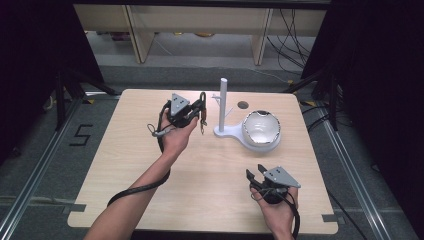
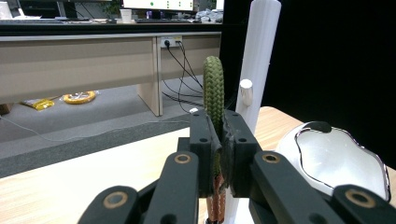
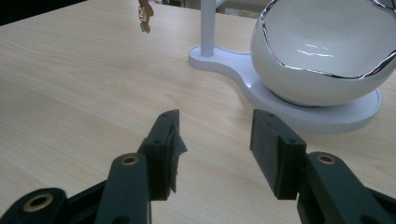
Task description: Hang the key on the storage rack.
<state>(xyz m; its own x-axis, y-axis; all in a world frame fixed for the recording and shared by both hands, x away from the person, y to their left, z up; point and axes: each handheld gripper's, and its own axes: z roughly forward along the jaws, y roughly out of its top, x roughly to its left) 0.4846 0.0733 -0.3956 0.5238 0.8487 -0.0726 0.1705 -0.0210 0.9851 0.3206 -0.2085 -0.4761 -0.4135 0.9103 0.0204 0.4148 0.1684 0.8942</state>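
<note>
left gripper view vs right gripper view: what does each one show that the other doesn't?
Left gripper view alone: the green cord pinched between shut jaws, a peg on the post, and desks beyond the table.

Right gripper view alone: open jaws with nothing between them, the stand's flat base, and the cord's copper end dangling above the table.

Both: the white post, the bowl and the wooden table.

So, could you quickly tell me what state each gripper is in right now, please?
Left gripper: shut on the green braided cord, beside the white stand.
Right gripper: open, holding nothing, above the table.
</note>
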